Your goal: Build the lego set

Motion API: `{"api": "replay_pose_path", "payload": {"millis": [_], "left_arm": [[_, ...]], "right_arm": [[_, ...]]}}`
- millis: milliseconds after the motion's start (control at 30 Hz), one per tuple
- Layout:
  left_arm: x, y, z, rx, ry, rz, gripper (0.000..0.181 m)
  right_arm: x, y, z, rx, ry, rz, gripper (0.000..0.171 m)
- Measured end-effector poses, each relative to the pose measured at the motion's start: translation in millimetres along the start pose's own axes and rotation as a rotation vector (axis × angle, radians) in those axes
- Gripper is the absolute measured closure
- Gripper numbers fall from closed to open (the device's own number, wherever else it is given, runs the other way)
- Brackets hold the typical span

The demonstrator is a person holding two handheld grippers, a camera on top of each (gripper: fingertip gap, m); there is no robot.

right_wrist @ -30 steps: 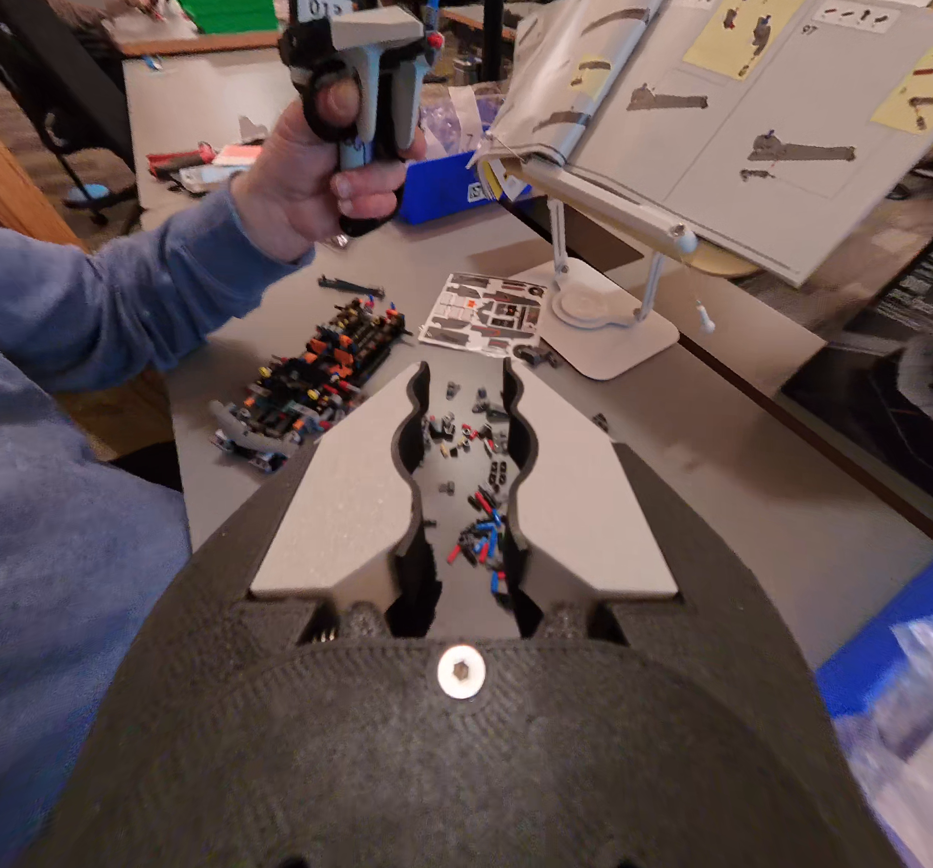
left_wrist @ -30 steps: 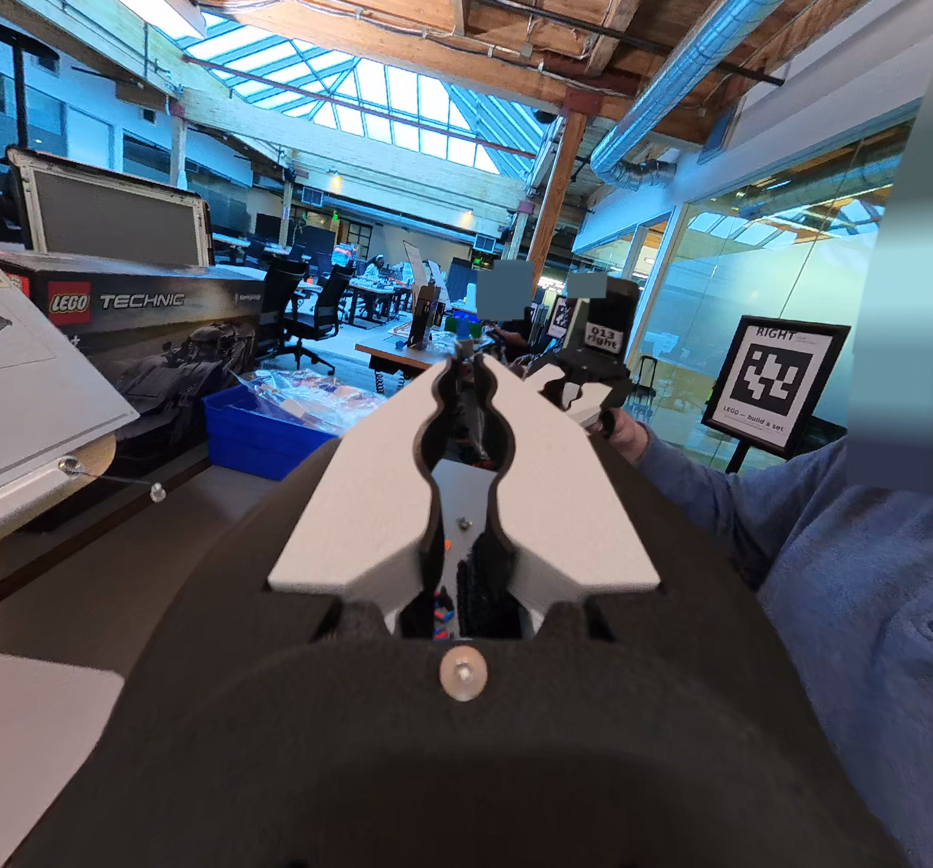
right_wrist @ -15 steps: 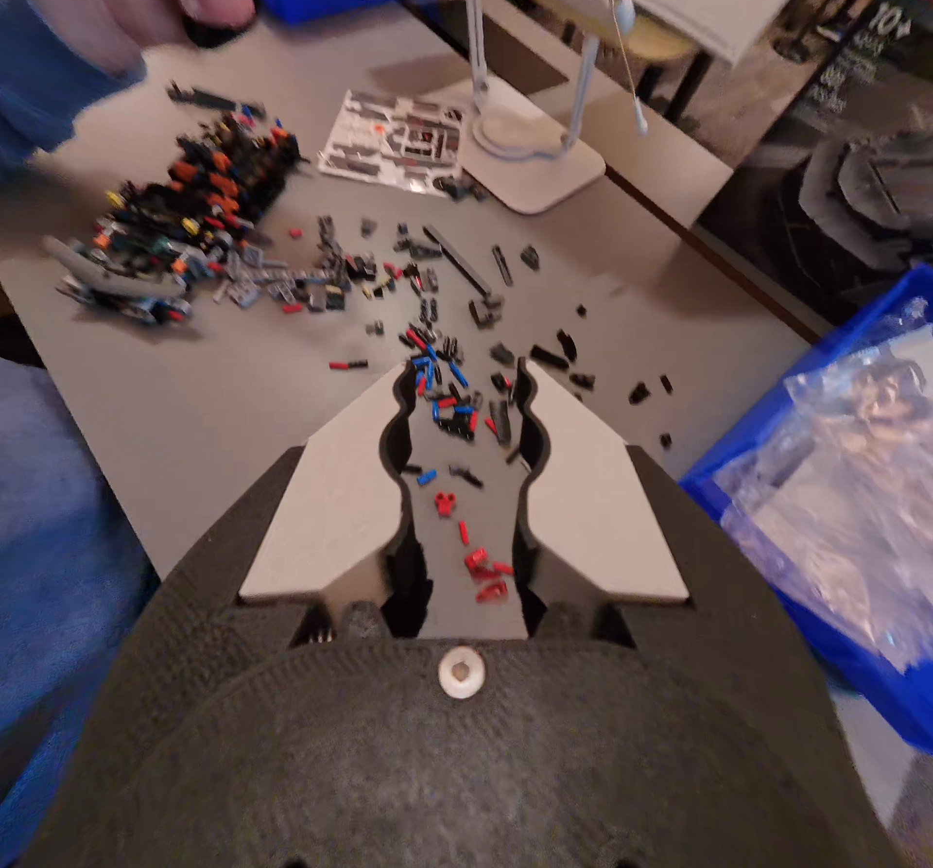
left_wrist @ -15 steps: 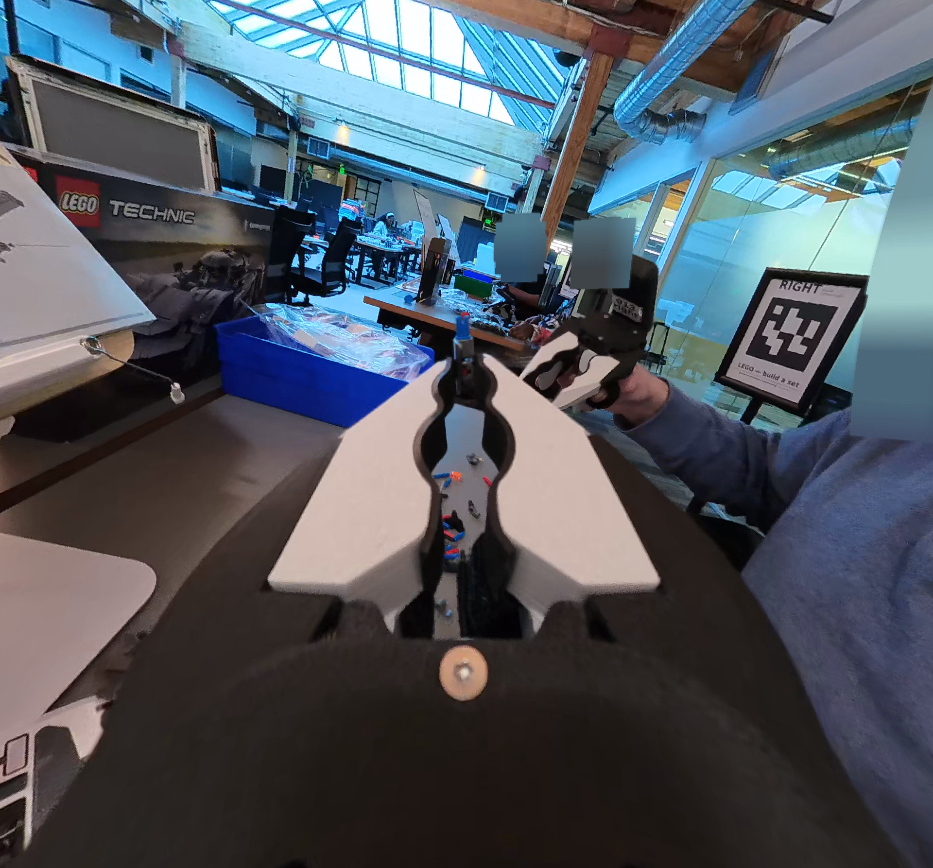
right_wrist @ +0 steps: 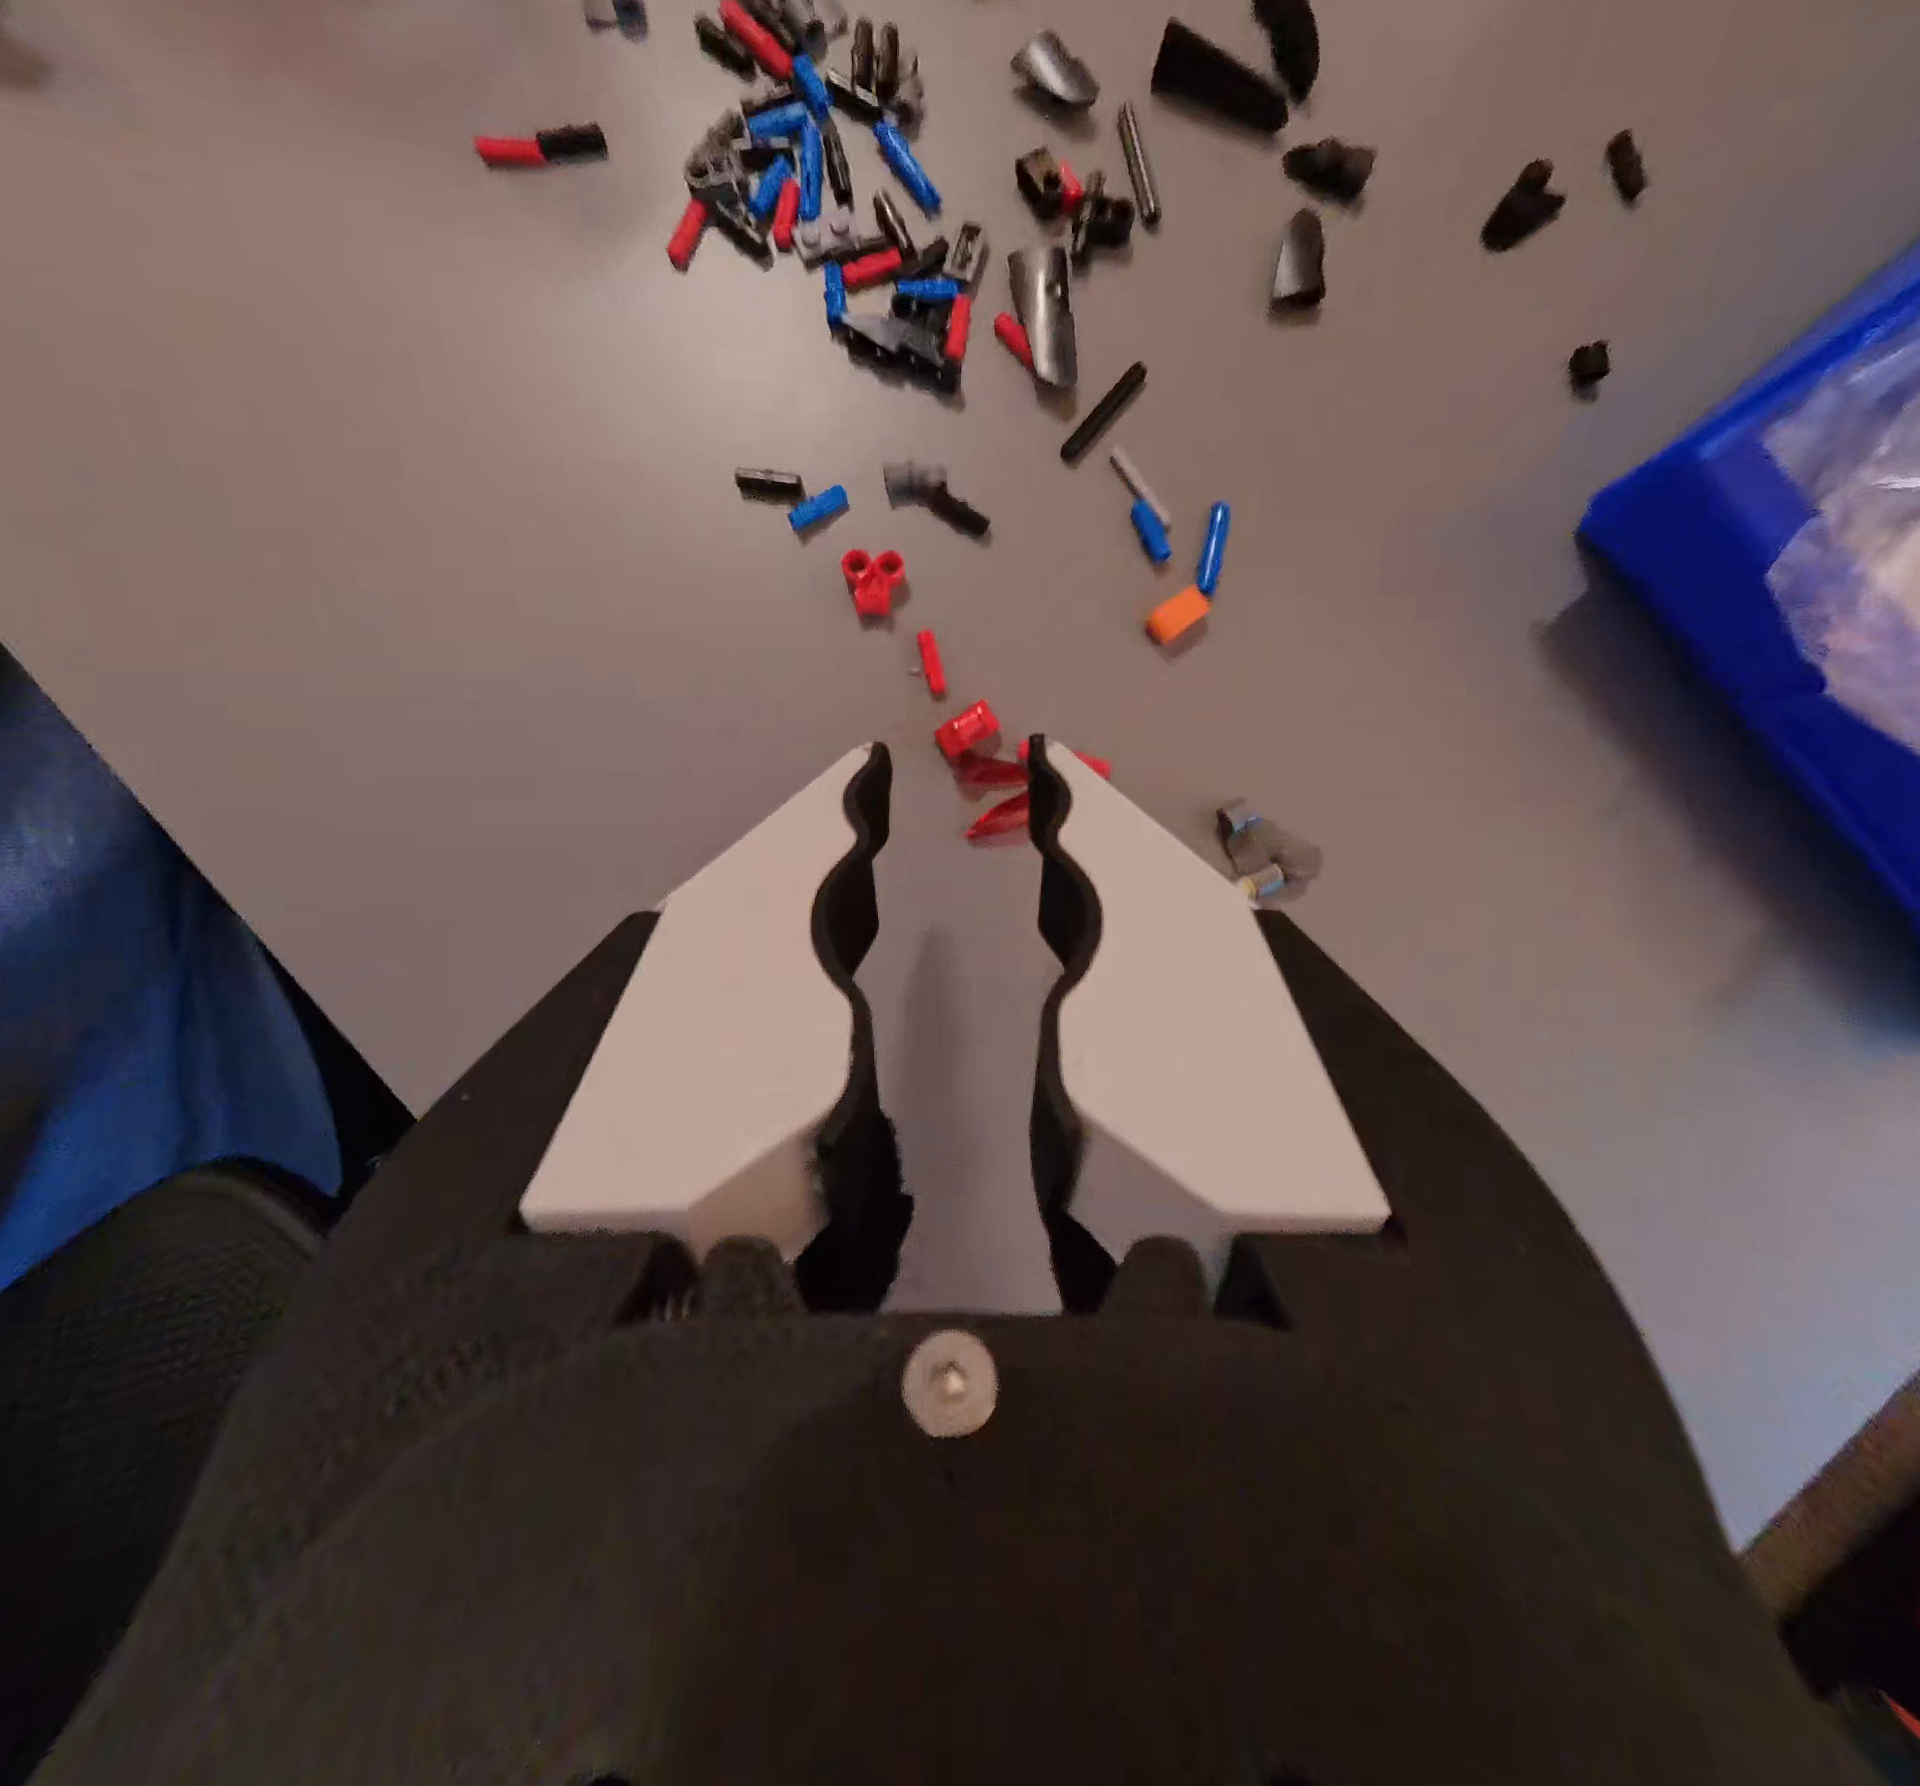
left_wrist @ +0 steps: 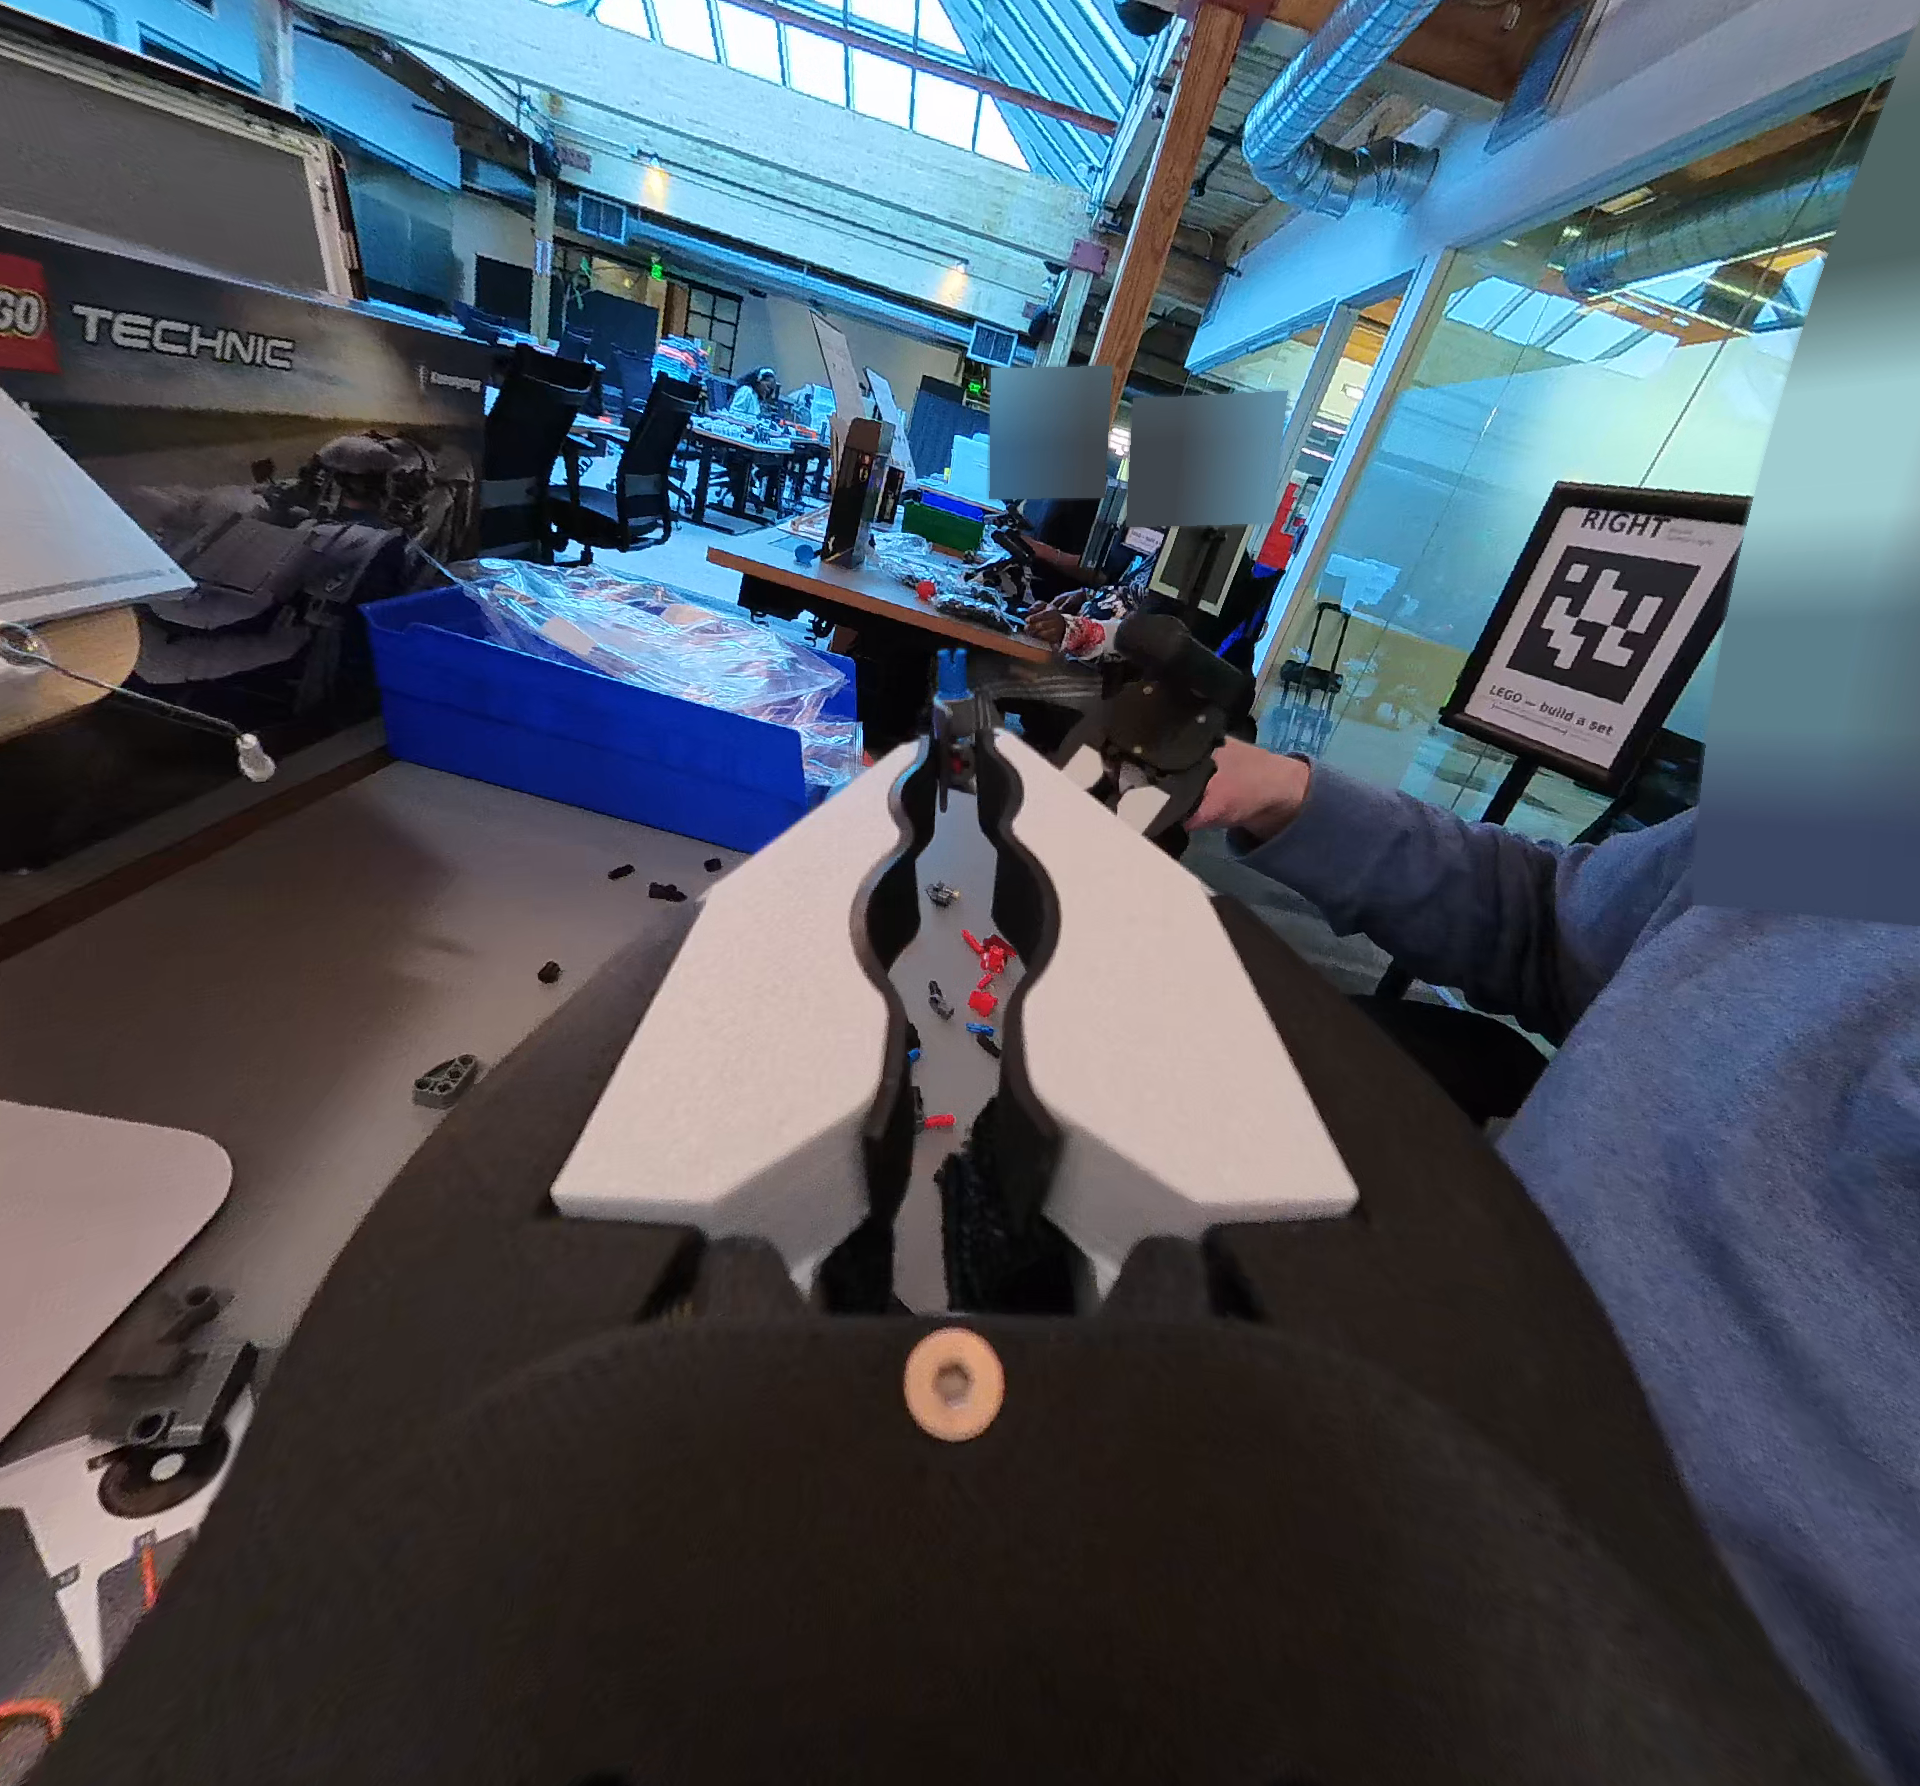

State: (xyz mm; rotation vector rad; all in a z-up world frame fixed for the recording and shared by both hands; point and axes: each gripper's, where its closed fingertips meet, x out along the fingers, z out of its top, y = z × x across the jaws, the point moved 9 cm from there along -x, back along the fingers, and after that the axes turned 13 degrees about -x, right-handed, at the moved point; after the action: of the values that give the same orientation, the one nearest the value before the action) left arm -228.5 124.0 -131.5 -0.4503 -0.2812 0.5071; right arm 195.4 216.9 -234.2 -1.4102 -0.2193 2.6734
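Left wrist view
Left gripper (left_wrist: 958, 749): two white fingers with black wavy inner pads, tips nearly together, clenched on a small lego piece with a blue pin on top (left_wrist: 952, 697).
Table: grey tabletop (left_wrist: 312, 926) under the gripper, with small red, blue and black lego parts (left_wrist: 982, 967) seen through the gap between the fingers.
At 10 o'clock: blue plastic bin (left_wrist: 582, 728) holding clear plastic bags (left_wrist: 665, 635), near the far table edge.
At 9 o'clock: dark lego set box (left_wrist: 249, 448) standing behind the bin.
At 8 o'clock: grey lego connector (left_wrist: 447, 1080) lying alone on the table.
At 2 o'clock: the right gripper (left_wrist: 1127, 786), black and white, held by a hand (left_wrist: 1247, 791) in a blue sleeve (left_wrist: 1455, 884).
At 3 o'clock: framed black-and-white marker sign (left_wrist: 1600, 624) on a stand.

Right wrist view
Right gripper (right_wrist: 956, 754): pointing down at the table, fingers apart, released and holding nothing.
Just off the tips, at 12 o'clock: red lego pieces (right_wrist: 982, 749), one partly behind the right finger (right_wrist: 1195, 1009).
Farther at 12 o'clock: loose pile of blue, red and black lego pins (right_wrist: 831, 178).
At 1 o'clock: an orange lego piece (right_wrist: 1177, 614) beside blue pins (right_wrist: 1210, 547); black curved parts (right_wrist: 1216, 79) beyond.
At 3 o'clock: corner of the blue bin (right_wrist: 1745, 614).
At 9 o'clock: blue cloth (right_wrist: 125, 1009) at the table edge.
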Motion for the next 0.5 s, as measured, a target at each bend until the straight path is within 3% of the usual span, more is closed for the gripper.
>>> {"api": "replay_pose_path", "payload": {"millis": [267, 500], "left_arm": [[-0.1, 2.9, 2.1, 0.001, -0.002, 0.009, 0.176], [-7.0, 4.6, 3.6, 0.0, -0.011, 0.018, 0.176]], "right_arm": [[-0.7, 8.5, 14.6, -0.046, -0.074, 0.011, 0.145], [-30.4, -22.4, 2.5, 0.02, -0.057, -0.162, 0.146]]}}
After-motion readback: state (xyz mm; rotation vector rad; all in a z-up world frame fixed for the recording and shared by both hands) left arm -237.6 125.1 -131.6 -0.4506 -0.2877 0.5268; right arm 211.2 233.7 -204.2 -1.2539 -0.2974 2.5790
